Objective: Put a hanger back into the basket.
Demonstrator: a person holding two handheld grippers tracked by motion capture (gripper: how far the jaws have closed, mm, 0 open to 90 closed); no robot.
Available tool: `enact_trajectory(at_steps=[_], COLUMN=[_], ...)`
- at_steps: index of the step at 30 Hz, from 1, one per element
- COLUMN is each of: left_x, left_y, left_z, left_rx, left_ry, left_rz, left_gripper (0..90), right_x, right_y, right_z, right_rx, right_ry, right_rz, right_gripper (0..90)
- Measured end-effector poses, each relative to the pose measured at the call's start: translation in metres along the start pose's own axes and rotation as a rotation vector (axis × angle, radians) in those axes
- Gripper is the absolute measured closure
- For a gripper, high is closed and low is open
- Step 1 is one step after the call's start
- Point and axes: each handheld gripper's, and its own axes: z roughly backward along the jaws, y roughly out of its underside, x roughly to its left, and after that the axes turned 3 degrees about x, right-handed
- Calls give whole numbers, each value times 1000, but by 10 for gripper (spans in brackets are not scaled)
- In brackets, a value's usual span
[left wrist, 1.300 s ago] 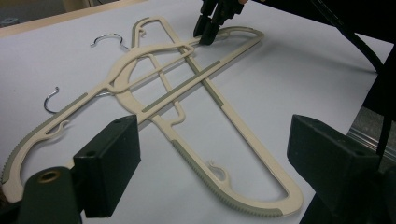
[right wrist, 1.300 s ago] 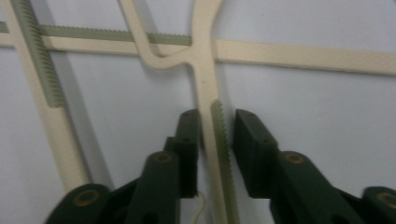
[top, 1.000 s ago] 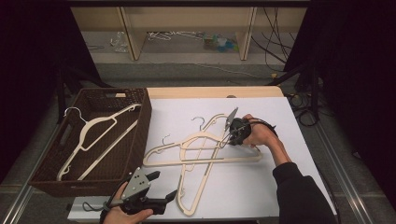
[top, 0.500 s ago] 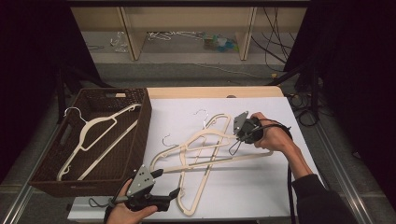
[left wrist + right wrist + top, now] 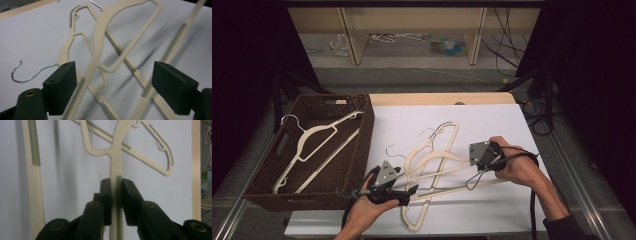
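The cream hanger (image 5: 115,167) on the white bench (image 5: 522,125) has been dragged toward the person, clamped by the right gripper (image 5: 116,195); the left gripper (image 5: 112,82), fingers wide, has closed in, probably to separate the tangled hangers (image 5: 432,160).

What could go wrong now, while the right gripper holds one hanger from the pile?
1. The right gripper is shut on a hanger that crosses other hangers; pulling may drag them along.
2. The left gripper is open around several bars, so closing may pinch more than one.
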Motion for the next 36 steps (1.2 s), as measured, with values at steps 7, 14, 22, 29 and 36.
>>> enact_trajectory(at_steps=[7,14,22,29,36], left_x=[8,17,19,28,32], left_y=[-12,-18,-21,-22,-25], left_z=[-29,-52,-60,-53,-36], left_rx=[16,88,94,80,49], left_ry=[73,135,262,304,432], left_rz=[55,80,119,153,206], left_gripper=[253,334,499,671,769], right_x=[10,13,15,15,16], right_y=[2,-1,-4,-4,3], right_z=[0,1,2,3,3], right_rx=[15,2,-10,-24,-58], right_ry=[-16,-30,-27,-29,-40], right_rz=[22,11,30,57,61], right_gripper=[800,800,800,799,800])
